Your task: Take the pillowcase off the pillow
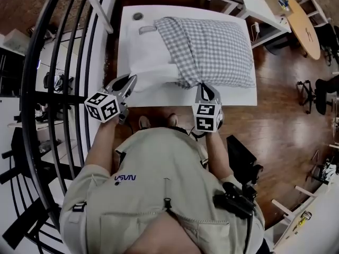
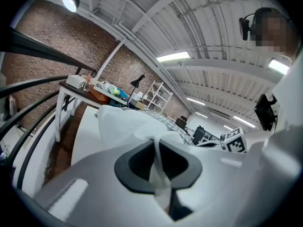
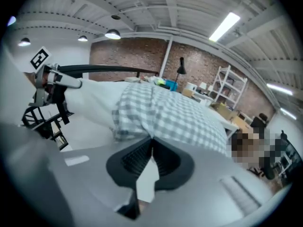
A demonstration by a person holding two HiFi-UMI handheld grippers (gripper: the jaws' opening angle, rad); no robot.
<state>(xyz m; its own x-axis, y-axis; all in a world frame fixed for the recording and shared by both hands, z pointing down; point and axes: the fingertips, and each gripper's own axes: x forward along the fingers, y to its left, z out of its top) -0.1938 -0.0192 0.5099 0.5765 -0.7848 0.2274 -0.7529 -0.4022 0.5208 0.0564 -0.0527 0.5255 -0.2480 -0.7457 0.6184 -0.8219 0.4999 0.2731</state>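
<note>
A grey-and-white checked pillowcase [image 1: 212,49] lies on the white table [image 1: 127,36], with the white pillow [image 1: 151,70] sticking out of its left side. My left gripper [image 1: 131,82] is at the table's near left edge, shut on a fold of the pillow's white fabric [image 2: 157,148]. At the near right, my right gripper [image 1: 203,85] is shut on the near corner of the pillowcase; the checked cloth [image 3: 156,112] runs straight into its jaws. In the left gripper view the white pillow [image 2: 128,124] bulges just beyond the jaws.
A black curved railing [image 1: 47,62] runs along the left. A white desk [image 1: 259,4] and a round wooden table [image 1: 304,20] stand at the back right, and an office chair [image 1: 318,91] stands on the wood floor to the right. A small round object [image 1: 137,16] lies at the table's far left.
</note>
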